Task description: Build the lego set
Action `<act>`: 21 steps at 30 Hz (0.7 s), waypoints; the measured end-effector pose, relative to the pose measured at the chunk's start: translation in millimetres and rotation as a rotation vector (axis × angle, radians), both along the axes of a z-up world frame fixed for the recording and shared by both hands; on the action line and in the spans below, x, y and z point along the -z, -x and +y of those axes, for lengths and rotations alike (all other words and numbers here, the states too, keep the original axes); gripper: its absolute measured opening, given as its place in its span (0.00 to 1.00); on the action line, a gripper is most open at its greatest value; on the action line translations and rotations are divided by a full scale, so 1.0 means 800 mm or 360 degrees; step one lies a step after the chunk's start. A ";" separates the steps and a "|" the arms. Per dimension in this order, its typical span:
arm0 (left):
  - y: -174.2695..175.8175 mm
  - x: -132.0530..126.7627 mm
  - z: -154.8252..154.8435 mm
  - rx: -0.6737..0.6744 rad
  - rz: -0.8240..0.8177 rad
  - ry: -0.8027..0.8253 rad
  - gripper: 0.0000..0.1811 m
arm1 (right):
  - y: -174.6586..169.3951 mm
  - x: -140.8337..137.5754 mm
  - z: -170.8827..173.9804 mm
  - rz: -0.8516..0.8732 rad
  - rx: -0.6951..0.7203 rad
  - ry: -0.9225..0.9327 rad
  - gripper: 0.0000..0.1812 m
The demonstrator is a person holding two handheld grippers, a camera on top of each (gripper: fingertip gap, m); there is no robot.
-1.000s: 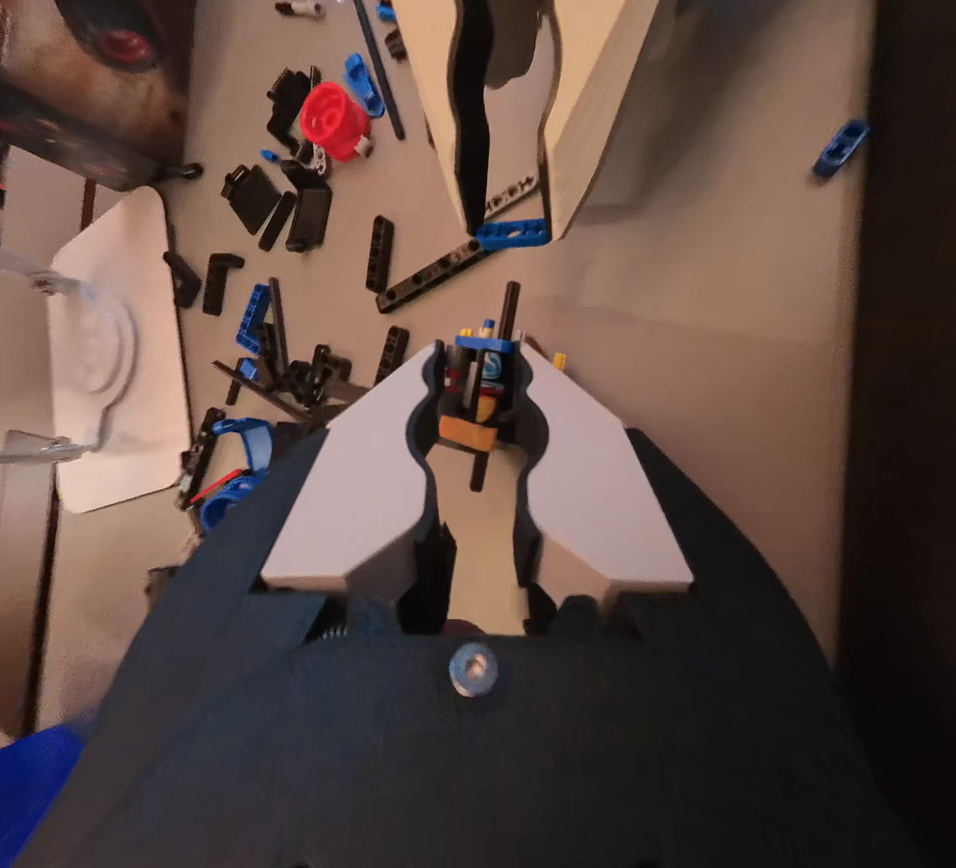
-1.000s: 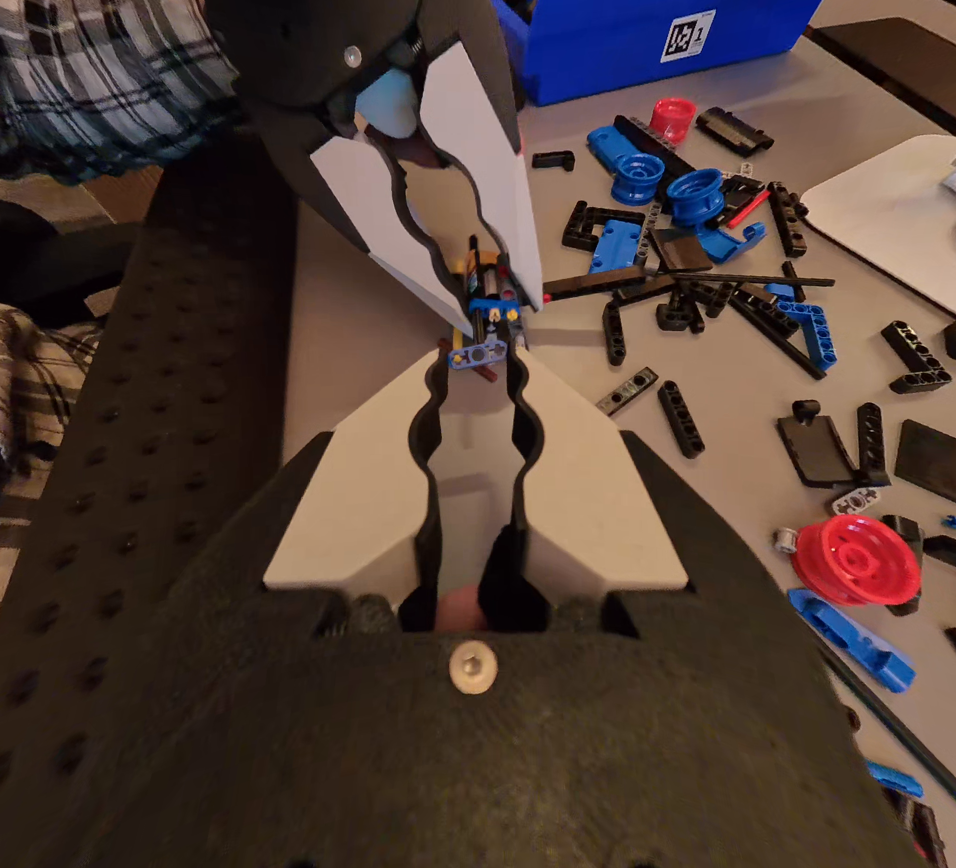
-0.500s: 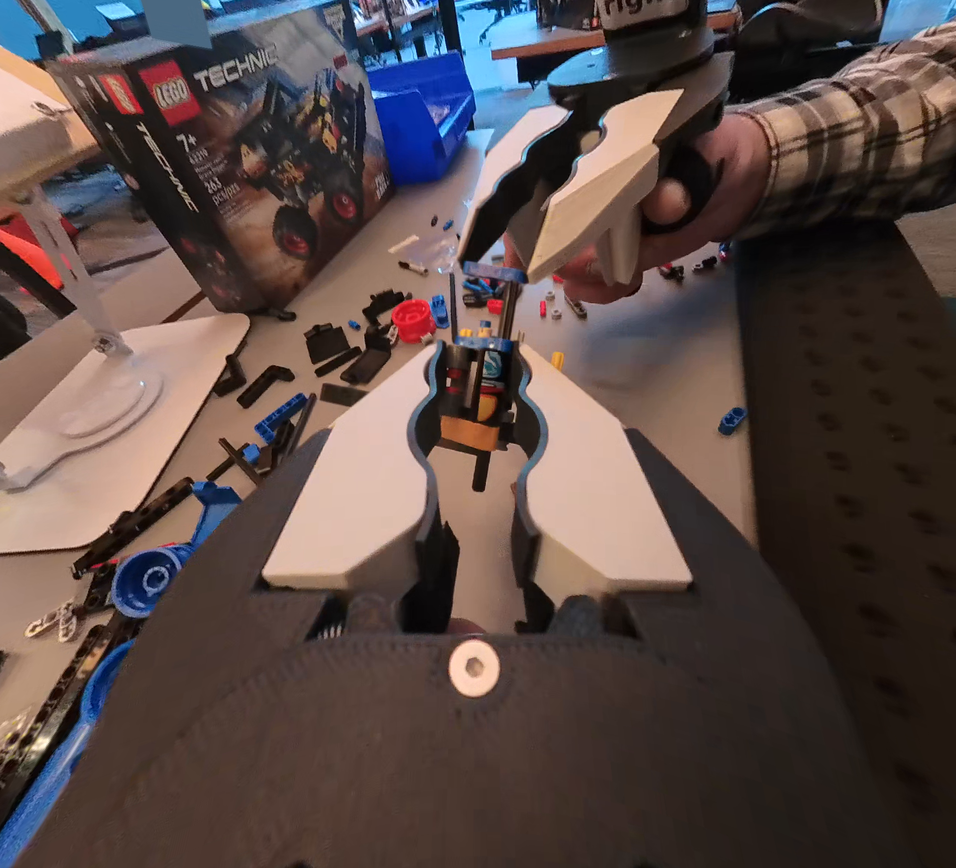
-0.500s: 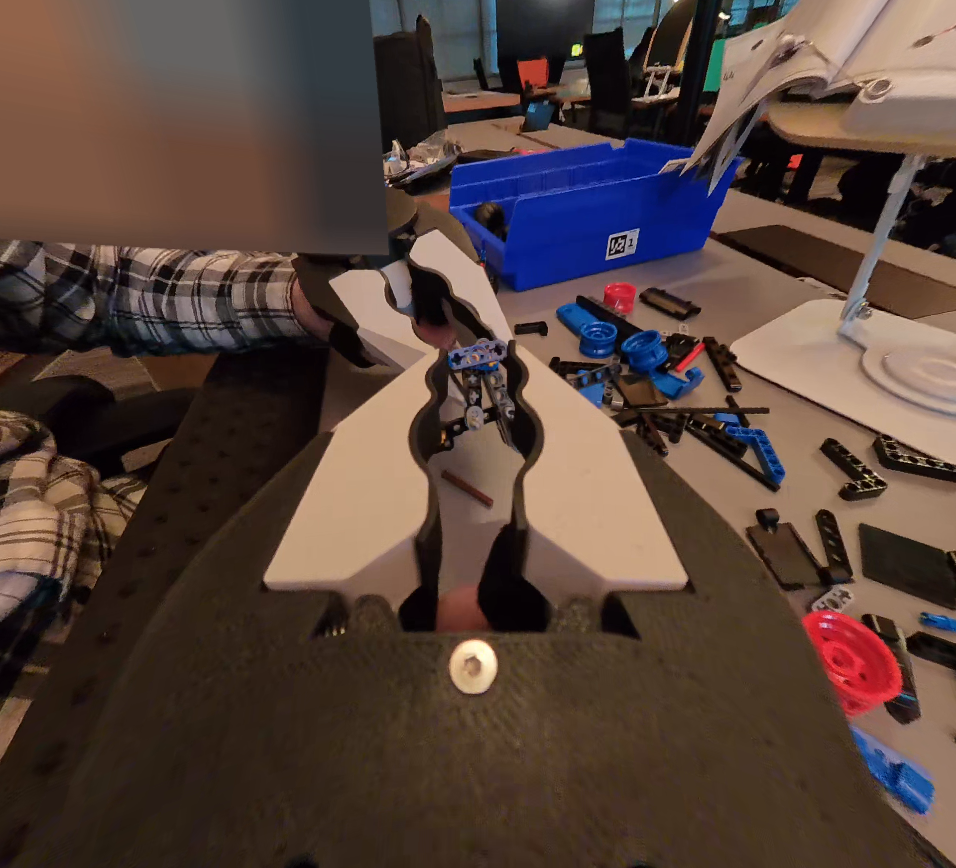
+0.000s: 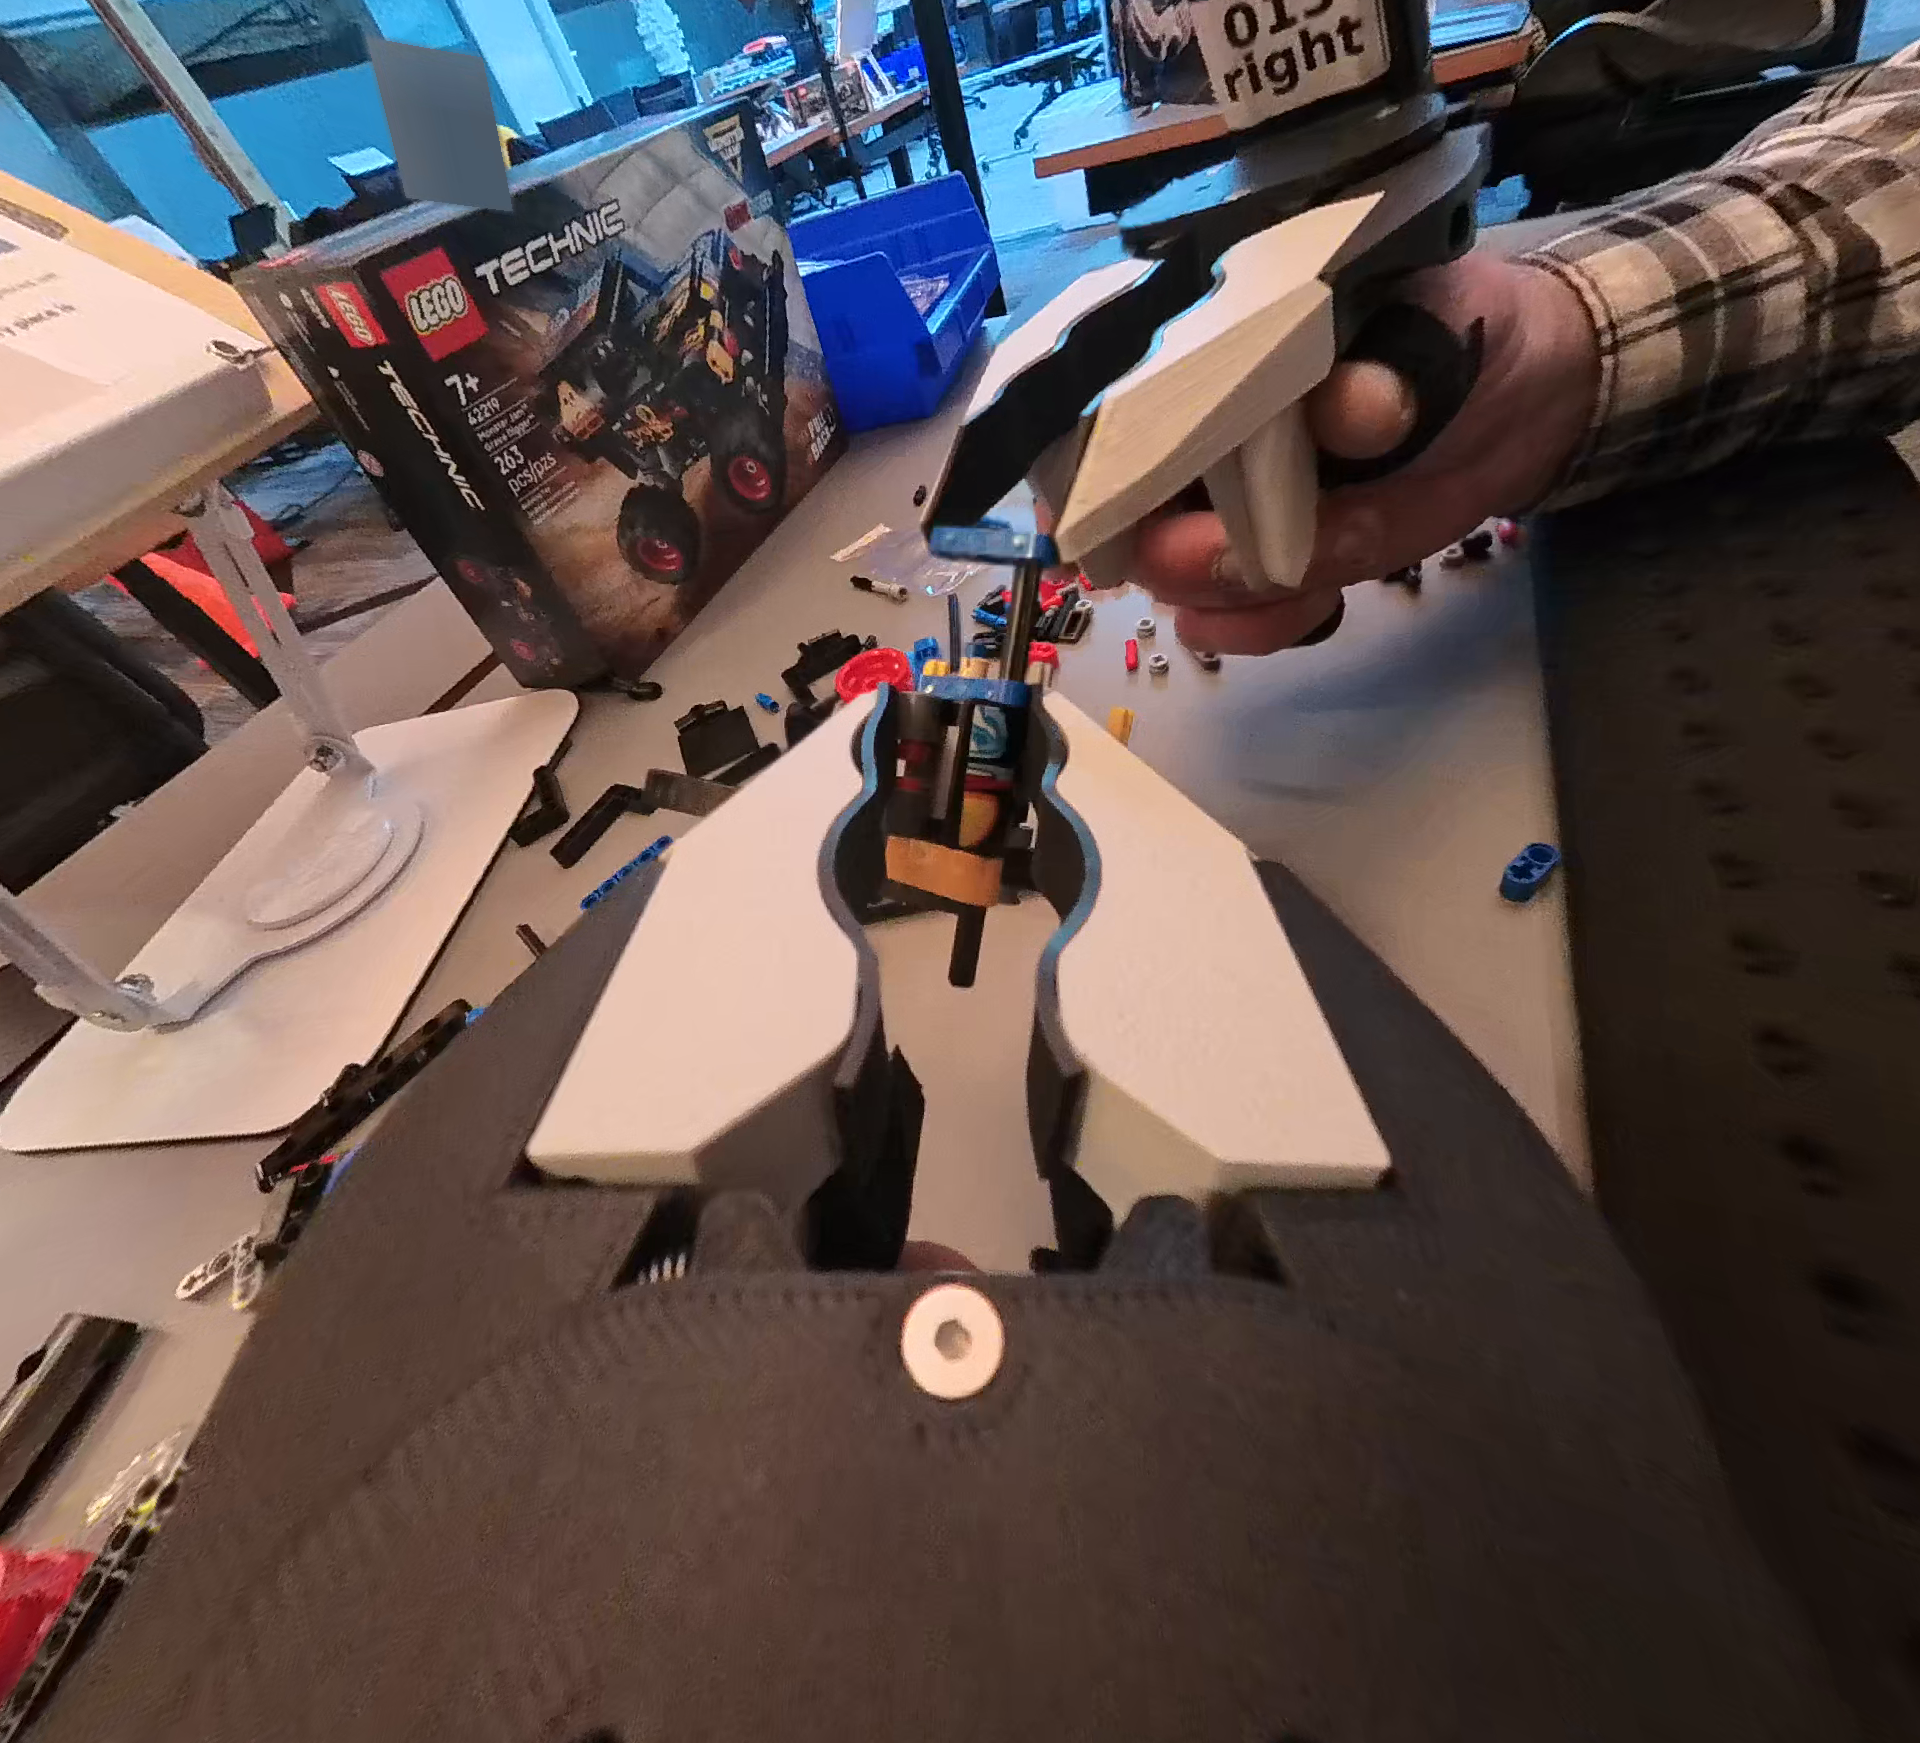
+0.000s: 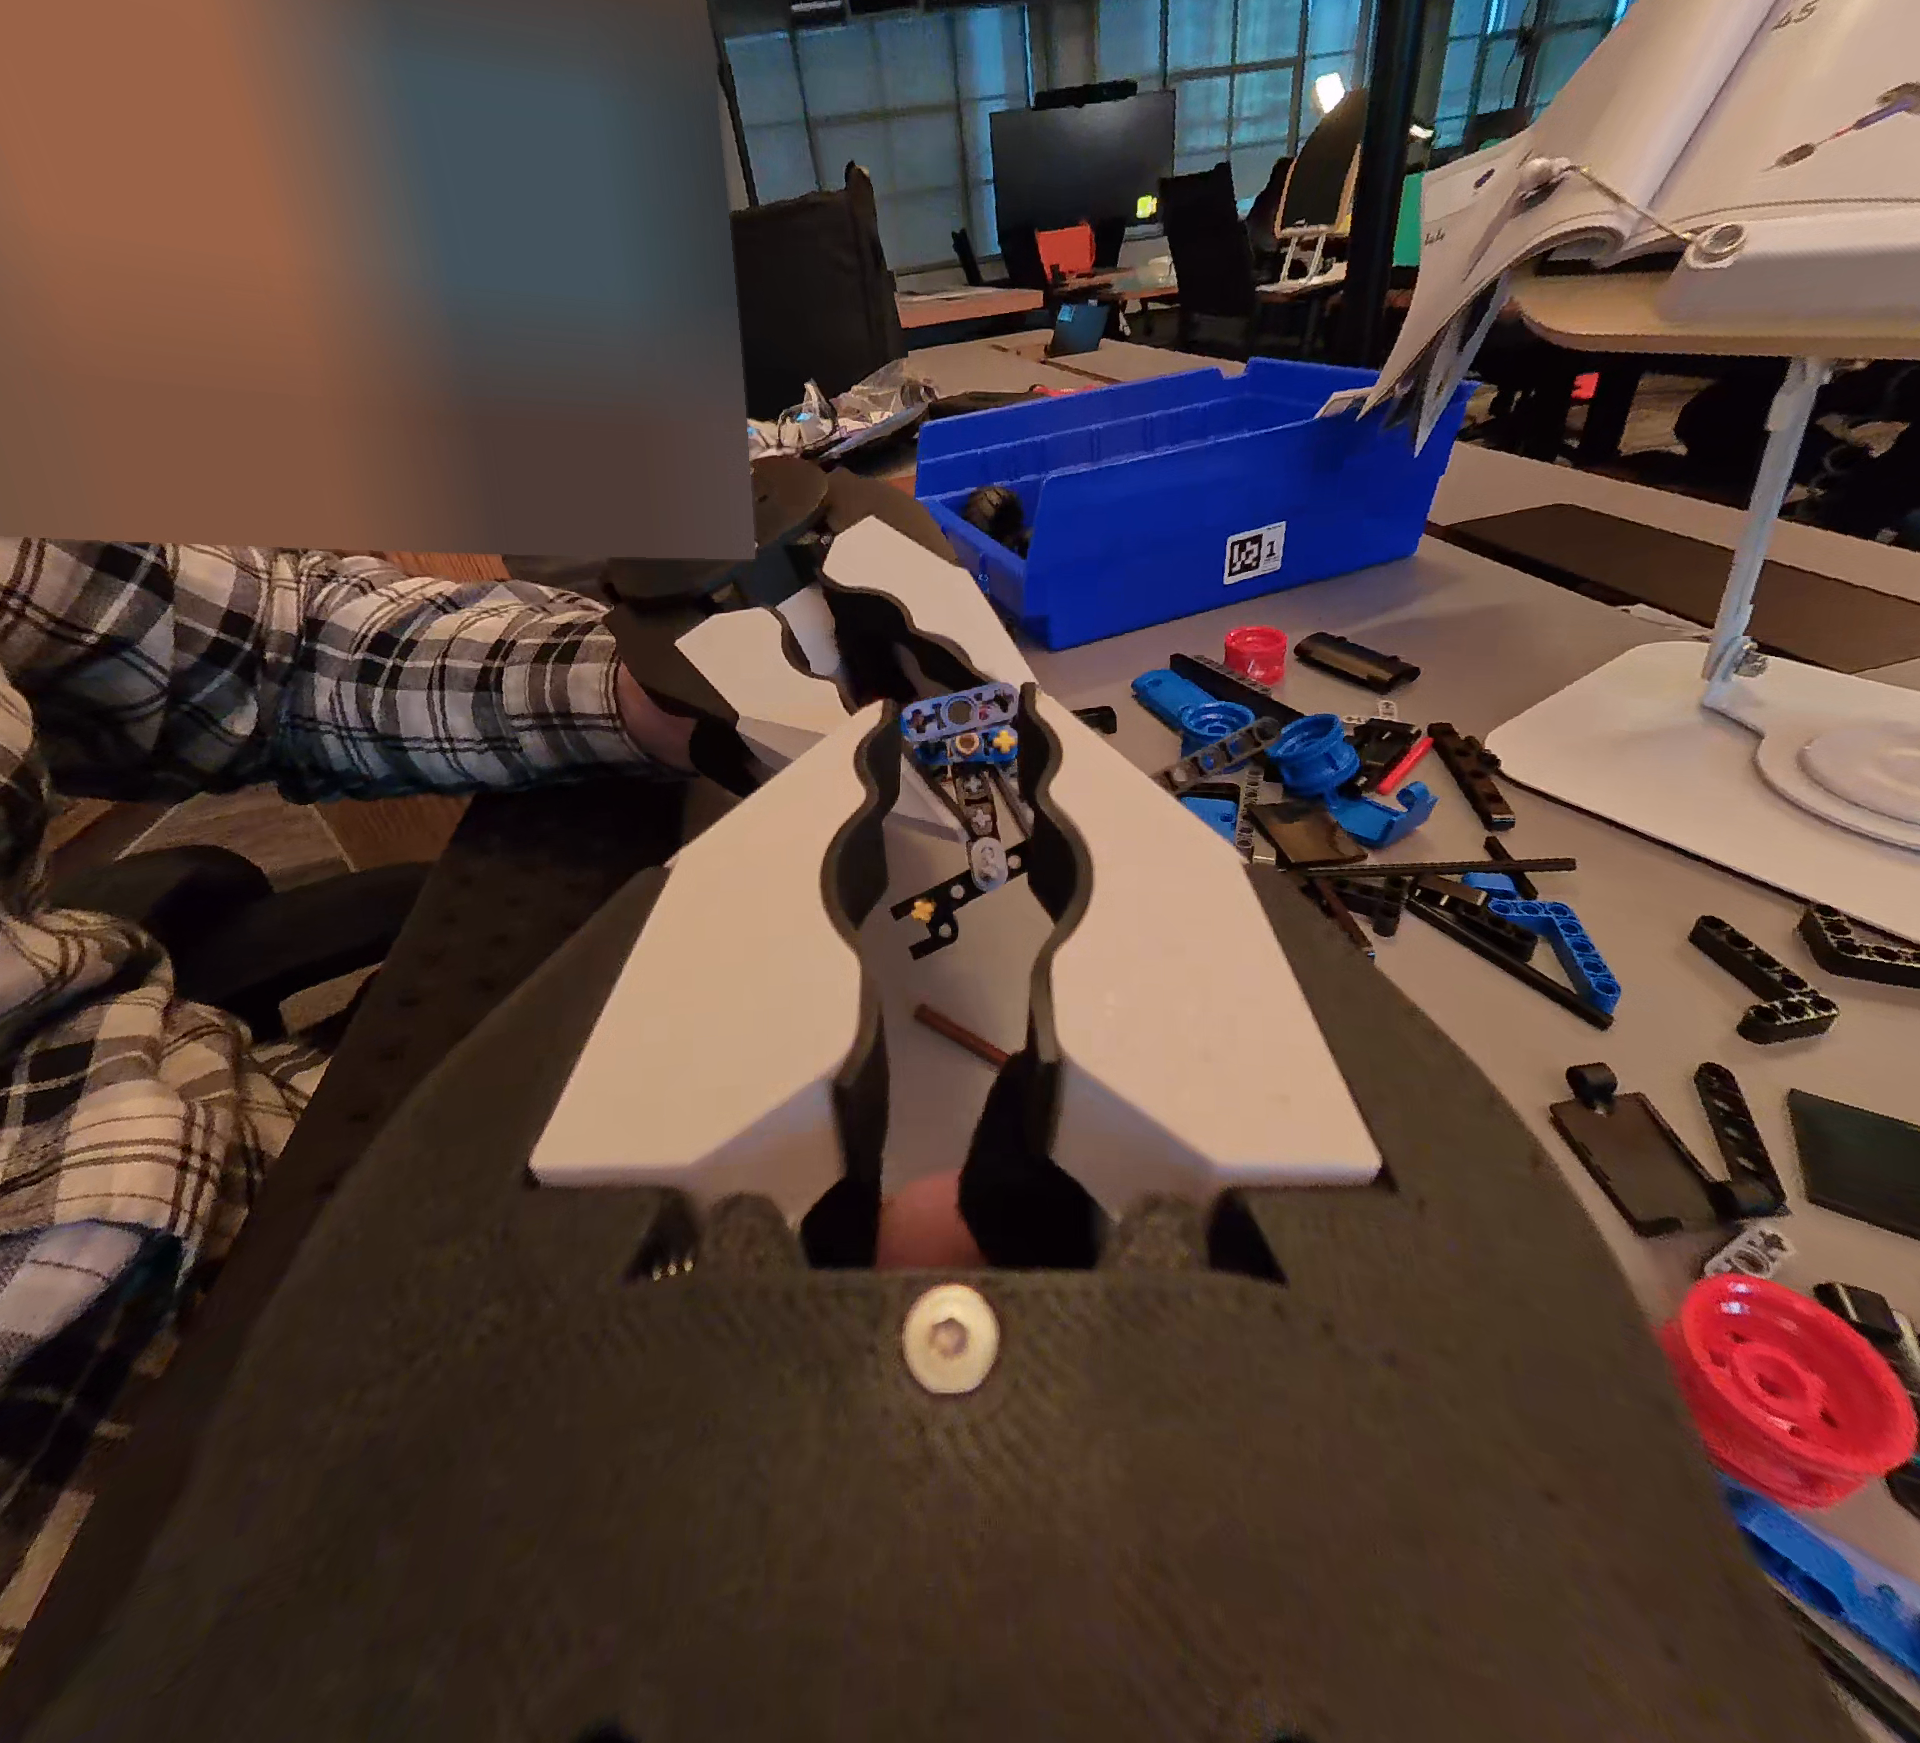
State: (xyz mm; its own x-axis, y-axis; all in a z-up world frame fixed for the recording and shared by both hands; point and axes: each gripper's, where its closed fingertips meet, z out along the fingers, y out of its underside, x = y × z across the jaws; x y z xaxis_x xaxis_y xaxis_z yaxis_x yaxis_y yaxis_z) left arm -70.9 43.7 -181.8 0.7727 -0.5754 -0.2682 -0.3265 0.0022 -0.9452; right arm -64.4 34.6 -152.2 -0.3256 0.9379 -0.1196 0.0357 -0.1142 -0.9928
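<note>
The half-built model (image 5: 961, 784) sits raised above the desk (image 5: 1351, 758), clamped between the jaws of the left gripper (image 5: 961, 737). It is a small cluster of black, blue, red and tan parts with a black rod running through it and sticking out at both ends. On the upper end of that rod sits a short blue beam (image 5: 987, 542), and the jaws of the right gripper (image 5: 1003, 530) are closed on this beam from above, so both grippers meet at the model. In the right wrist view the same blue beam (image 6: 958, 714) shows at the tips of the right gripper (image 6: 956, 717), with grey and black beams of the model hanging below it between the fingers; the left gripper (image 6: 883, 644) comes in from behind, held by a hand in a plaid sleeve (image 6: 364, 675).

Behind the model, scattered on the desk, lie loose parts: black beams, blue pieces and a small red wheel (image 5: 871, 675). Farther back and to the left of the model stands the set's box (image 5: 561, 436), with a blue bin (image 5: 894, 311) behind it. Left of the model a white stand (image 5: 291, 872) rests on its flat base. To the right of the model a single small blue piece (image 5: 1529, 870) lies near the edge of a dark perforated mat (image 5: 1745, 862). In the right wrist view a large red wheel (image 6: 1792, 1392) lies close to the camera, and an open booklet (image 6: 1714, 83) rests on the stand above the loose parts.
</note>
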 end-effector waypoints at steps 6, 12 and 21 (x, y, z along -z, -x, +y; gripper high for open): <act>-0.002 -0.005 -0.002 0.0013 -0.0010 -0.0041 0.11 | -0.001 -0.004 -0.003 0.0042 0.0007 -0.0029 0.11; -0.006 -0.011 -0.006 0.0053 -0.0033 -0.0081 0.11 | -0.005 -0.010 -0.009 0.0102 0.0002 -0.0142 0.11; -0.004 -0.025 -0.008 0.0013 -0.0006 -0.0204 0.11 | -0.005 -0.023 -0.012 0.0166 0.0086 -0.0164 0.11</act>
